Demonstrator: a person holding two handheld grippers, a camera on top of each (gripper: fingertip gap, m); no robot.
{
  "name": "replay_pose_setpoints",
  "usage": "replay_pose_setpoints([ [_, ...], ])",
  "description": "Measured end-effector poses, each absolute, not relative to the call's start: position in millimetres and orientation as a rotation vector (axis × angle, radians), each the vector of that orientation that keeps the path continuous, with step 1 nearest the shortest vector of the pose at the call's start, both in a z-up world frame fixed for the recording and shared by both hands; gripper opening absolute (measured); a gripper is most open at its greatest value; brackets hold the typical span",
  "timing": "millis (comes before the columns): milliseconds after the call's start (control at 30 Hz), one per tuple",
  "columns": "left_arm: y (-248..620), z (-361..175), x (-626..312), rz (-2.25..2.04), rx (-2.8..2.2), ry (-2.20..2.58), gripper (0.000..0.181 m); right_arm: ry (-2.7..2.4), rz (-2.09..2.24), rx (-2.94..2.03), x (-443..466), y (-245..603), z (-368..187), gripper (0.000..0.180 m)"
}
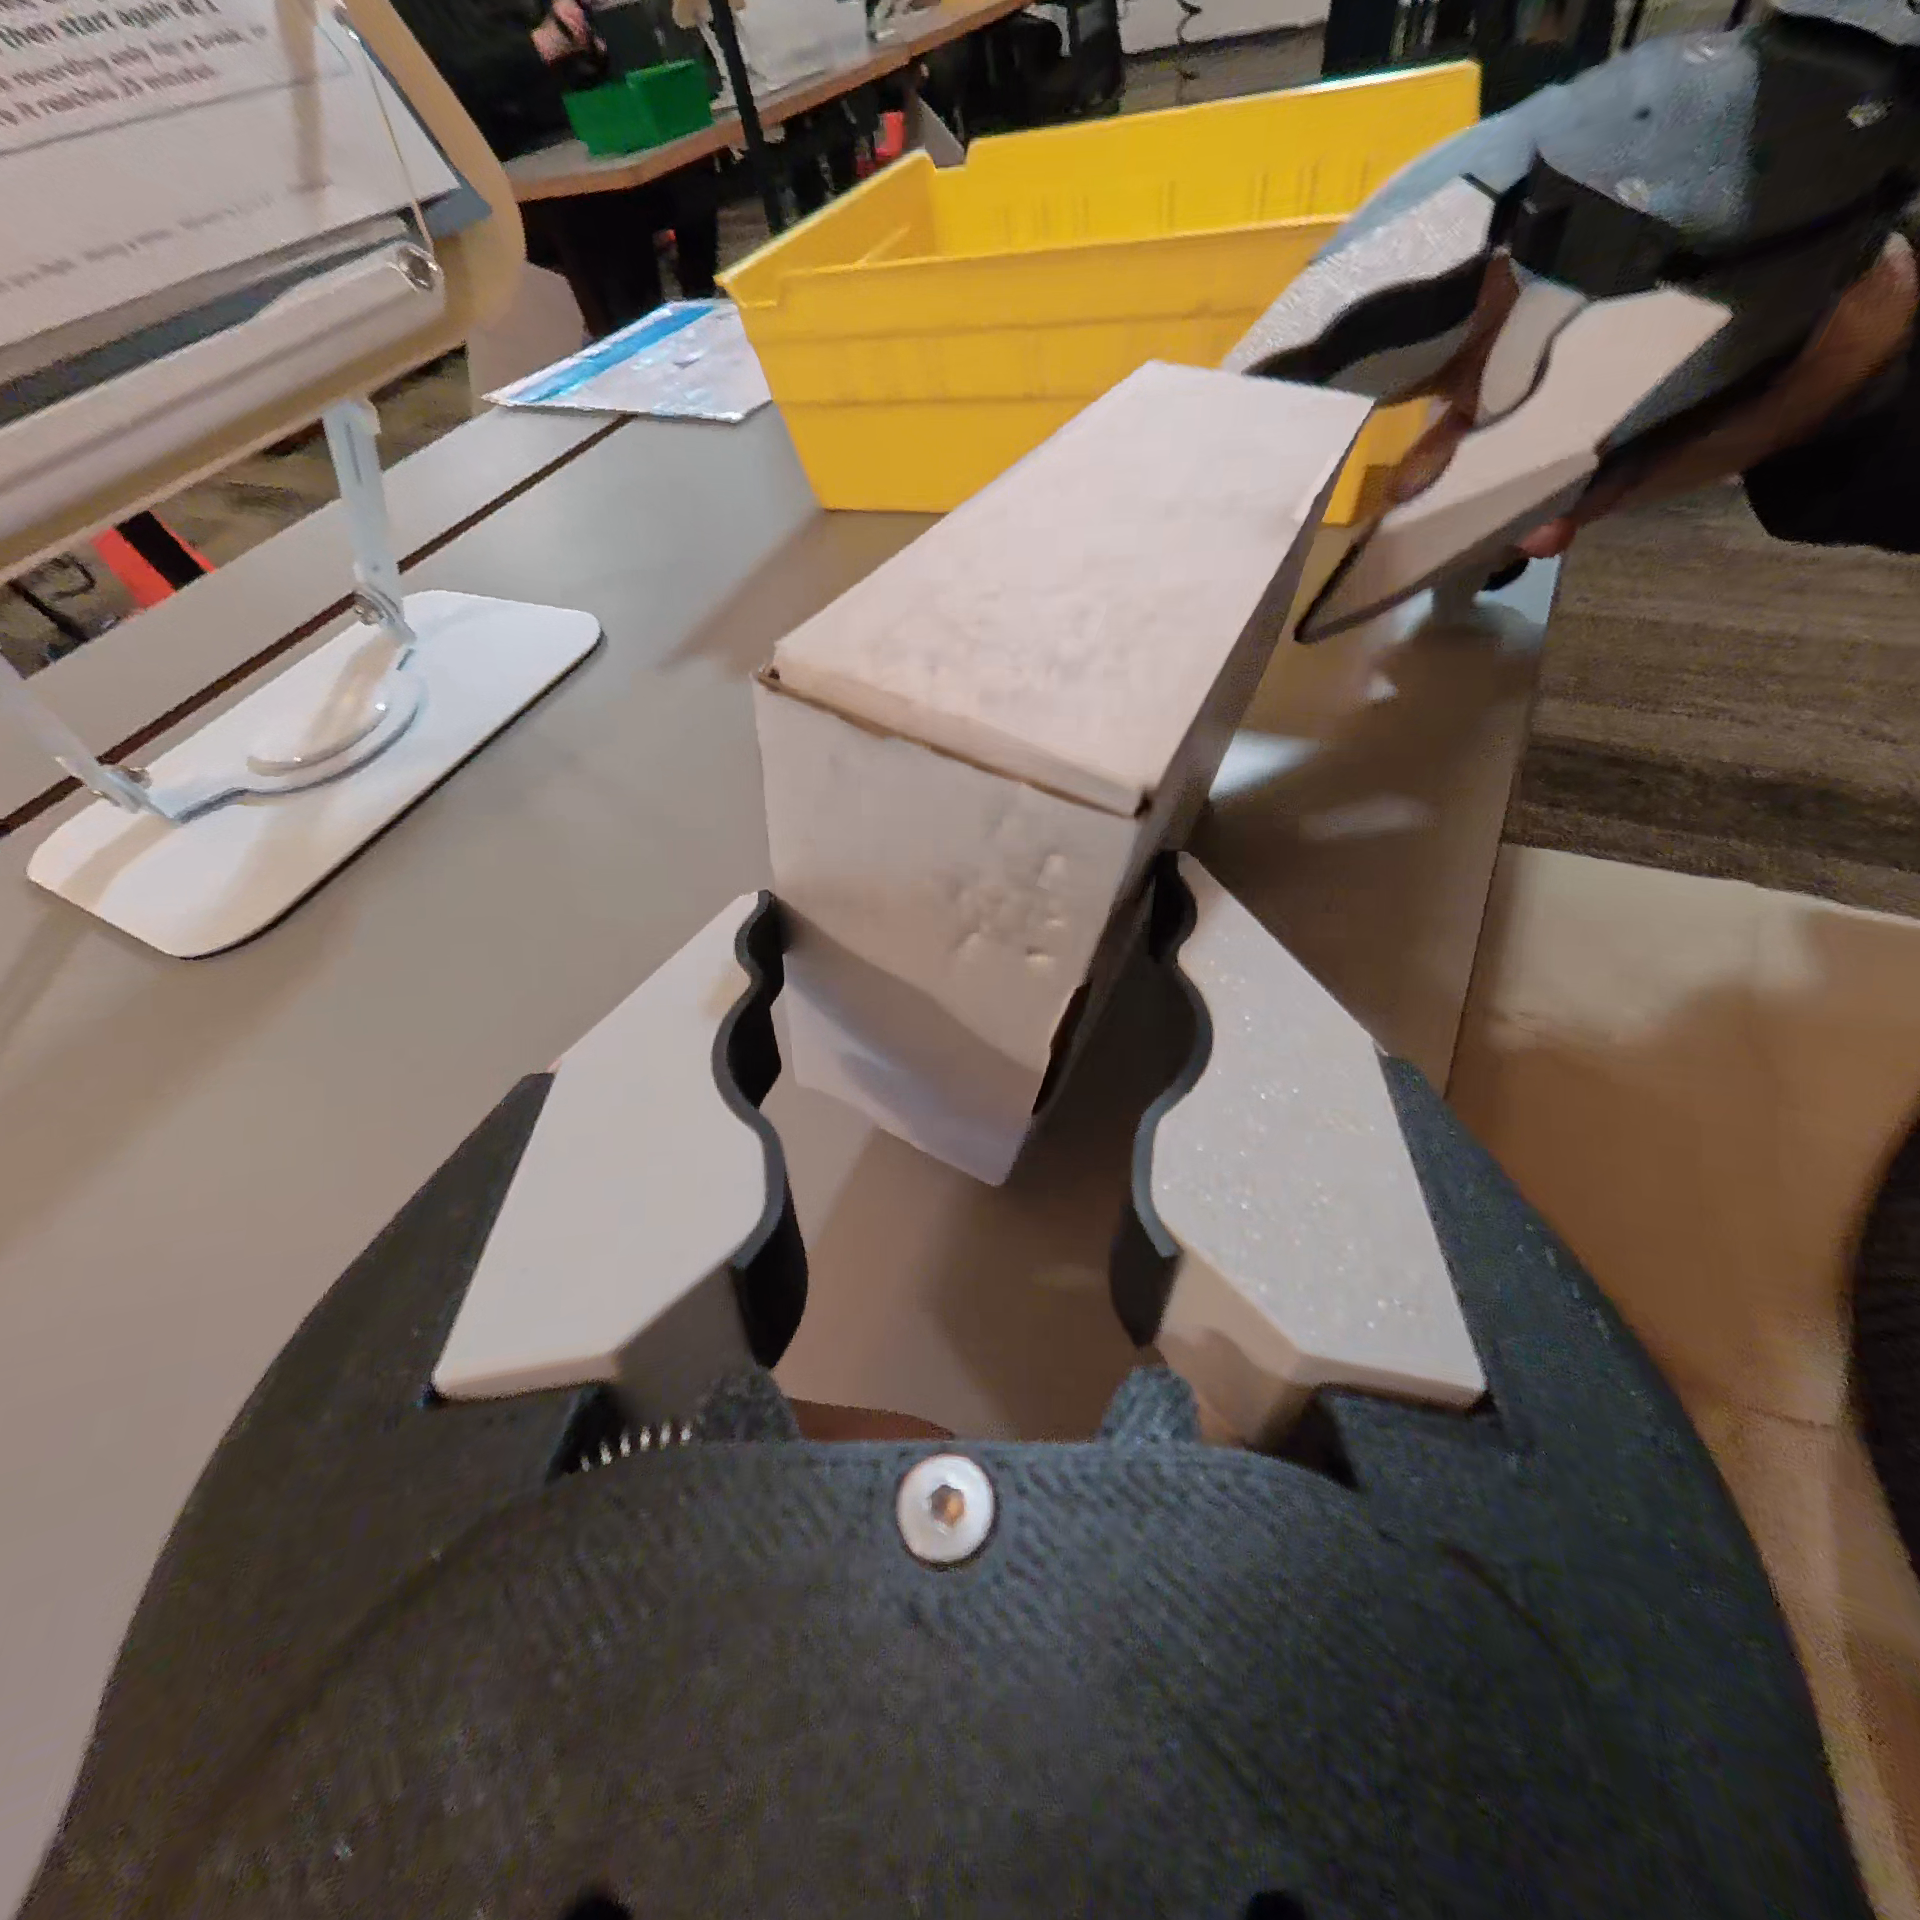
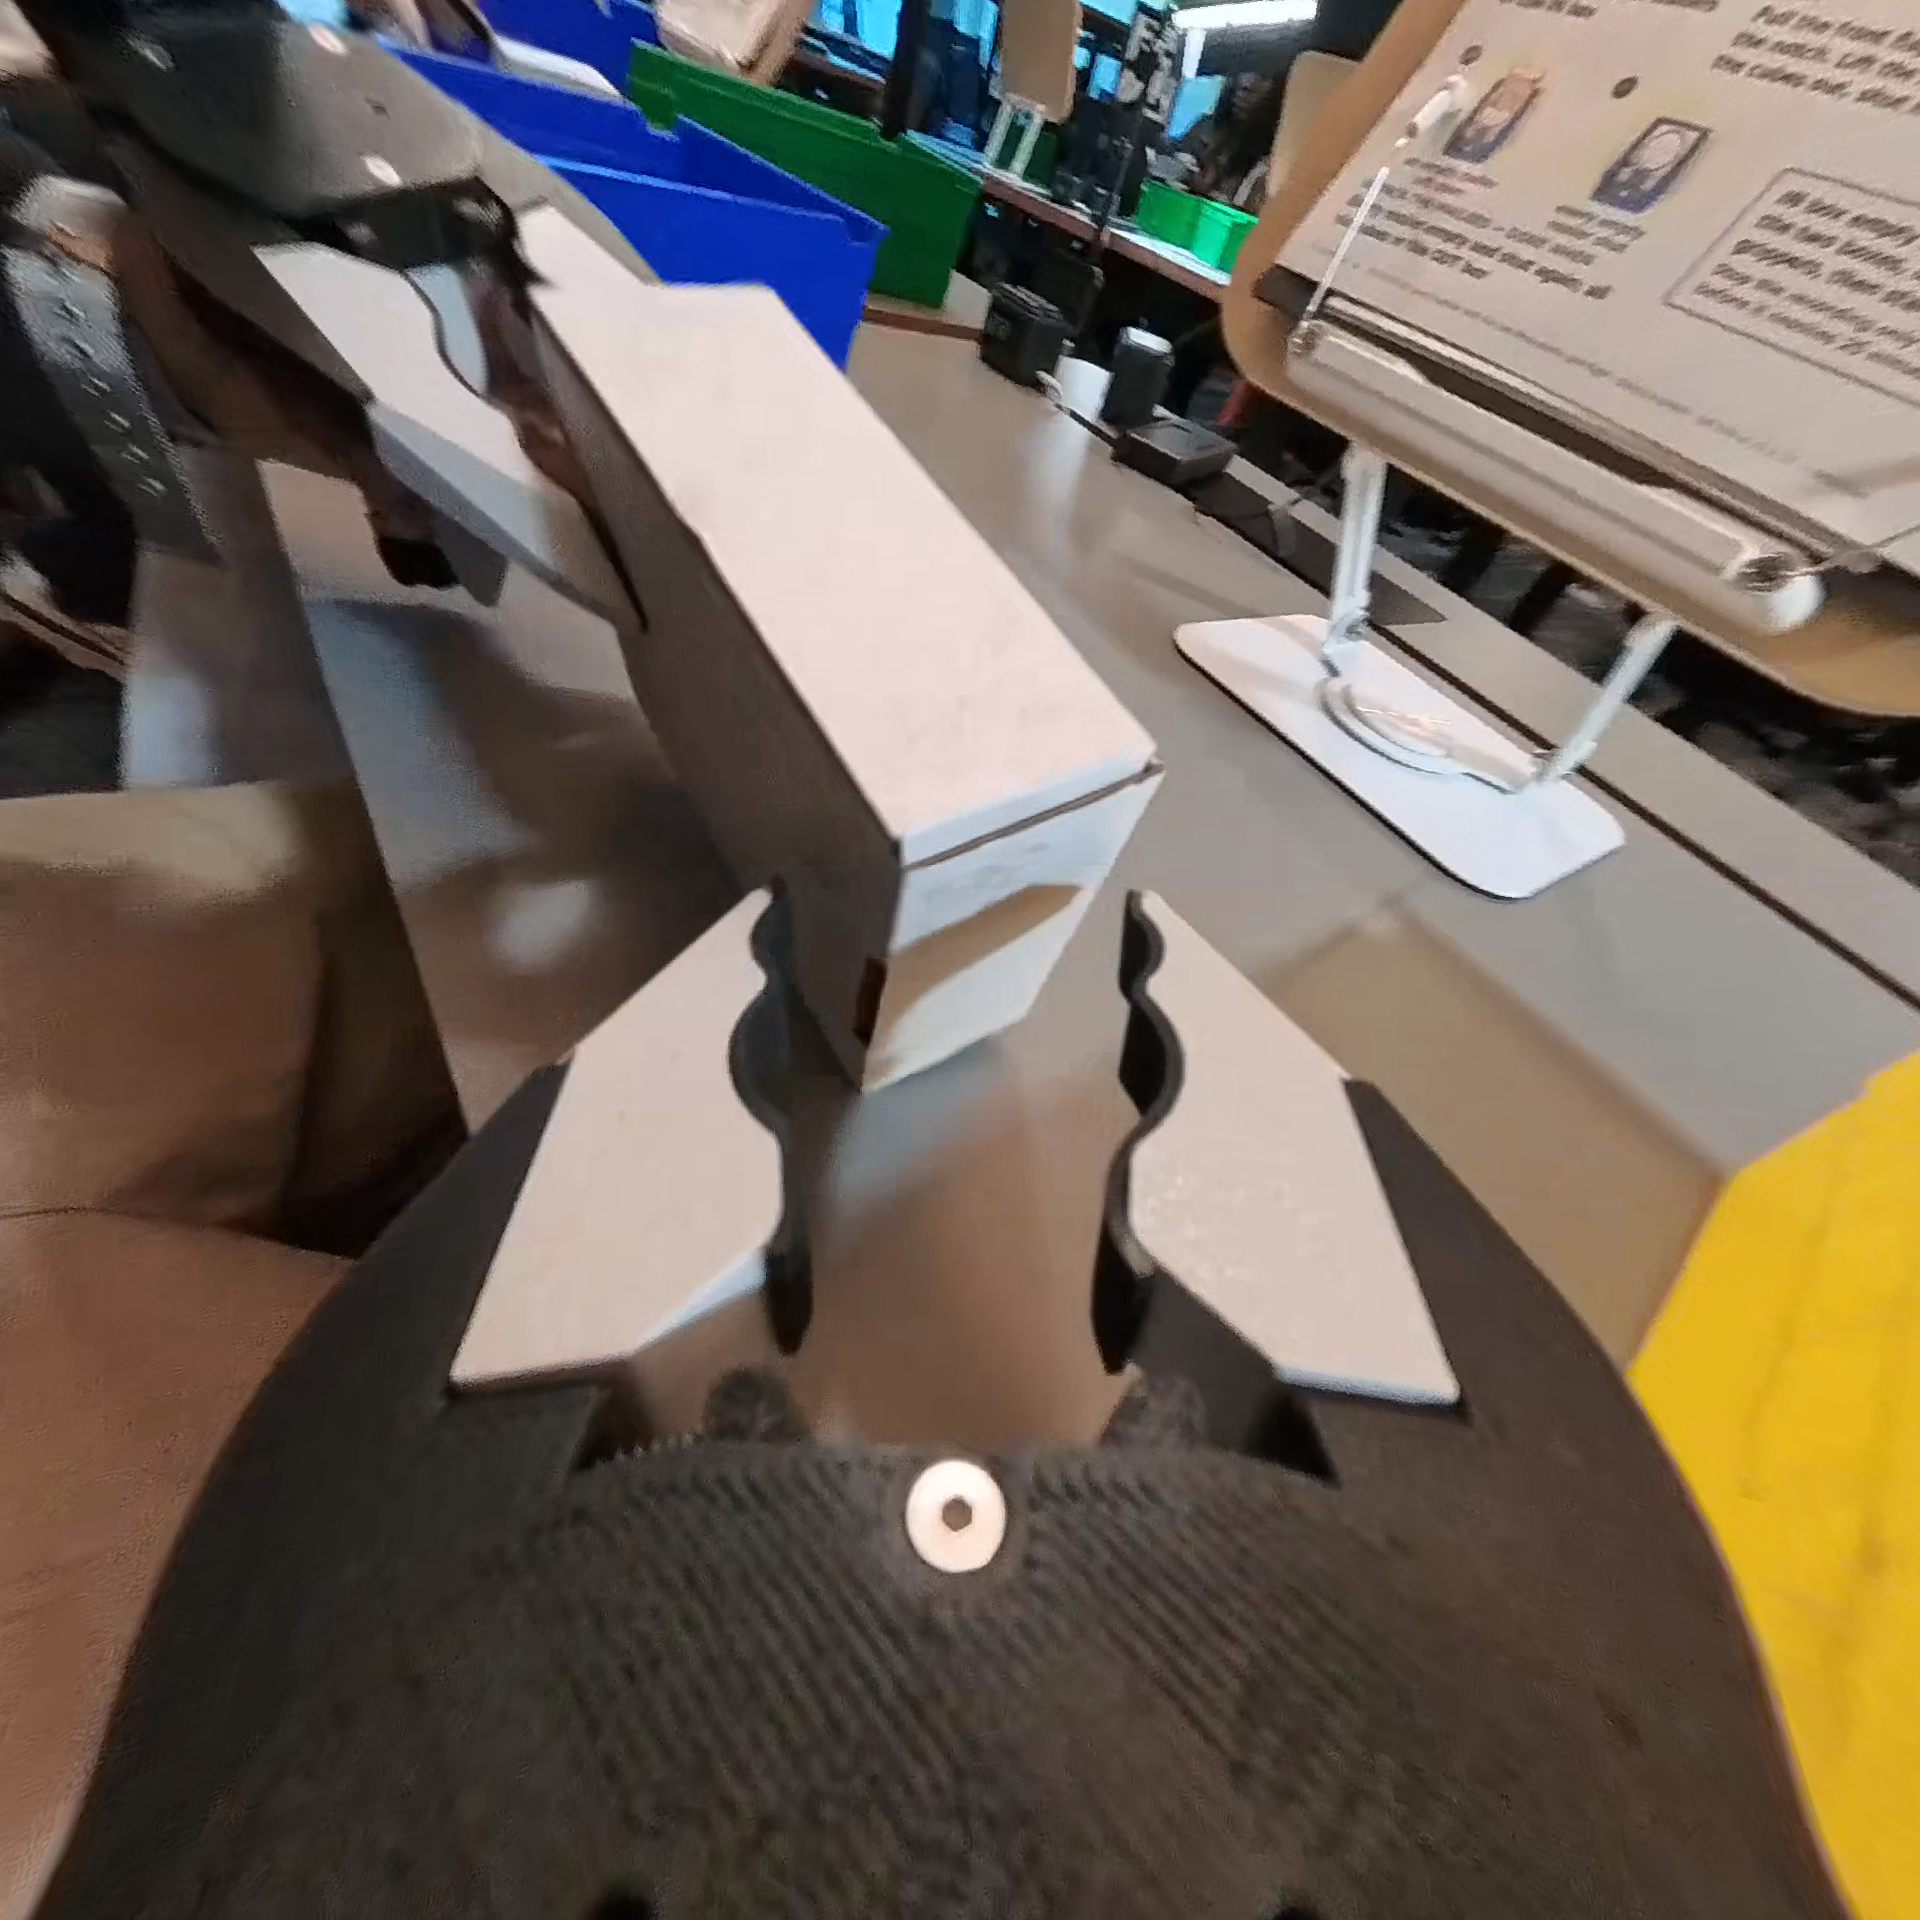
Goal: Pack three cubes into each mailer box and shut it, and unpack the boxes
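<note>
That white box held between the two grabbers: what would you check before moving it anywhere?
1. White box lid shut: ok, flap lies flat in both views.
2. Left gripper on its end: ok, jaws straddle that end, though contact is hard to judge.
3. Right gripper on the other end: cannot tell, one jaw touches, the other stands clear.
4. Box level: not ok, it sits tilted above the table.
5. Yellow bin clear of the box: ok, it sits behind.
6. Cubes inside: cannot tell, the box is closed.
</note>
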State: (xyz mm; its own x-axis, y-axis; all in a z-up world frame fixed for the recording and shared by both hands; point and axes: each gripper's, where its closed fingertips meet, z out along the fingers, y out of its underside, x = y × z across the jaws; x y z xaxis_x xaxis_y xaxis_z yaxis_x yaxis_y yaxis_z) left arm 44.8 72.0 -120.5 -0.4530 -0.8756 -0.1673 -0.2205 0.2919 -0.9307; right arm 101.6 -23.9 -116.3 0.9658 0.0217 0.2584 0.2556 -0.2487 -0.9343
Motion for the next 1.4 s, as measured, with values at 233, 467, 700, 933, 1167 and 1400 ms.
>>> replay_pose_setpoints([
  [233,63,-111,58,-1.179,-0.993,1.763,0.069,-0.070,-0.312,-1.707,108,-42,-83,0.066],
  [467,75,-112,90,-1.112,-0.999,1.696,0.069,-0.145,-0.322,-1.606,92,0,-30,0.057],
  [700,76,-115,93,-1.198,-0.972,1.731,0.069,-0.130,-0.354,-1.638,105,25,-56,0.074],
  [933,74,-117,94,-1.170,-0.917,1.764,0.069,-0.240,-0.538,-1.632,107,20,-74,0.082],
  [1167,69,-120,92,-1.089,-0.859,1.773,0.069,-0.296,-0.623,-1.622,111,19,-77,0.072],
  [1400,67,-117,89,-1.114,-0.843,1.758,0.078,-0.406,-0.654,-1.655,105,17,-86,0.055],
])
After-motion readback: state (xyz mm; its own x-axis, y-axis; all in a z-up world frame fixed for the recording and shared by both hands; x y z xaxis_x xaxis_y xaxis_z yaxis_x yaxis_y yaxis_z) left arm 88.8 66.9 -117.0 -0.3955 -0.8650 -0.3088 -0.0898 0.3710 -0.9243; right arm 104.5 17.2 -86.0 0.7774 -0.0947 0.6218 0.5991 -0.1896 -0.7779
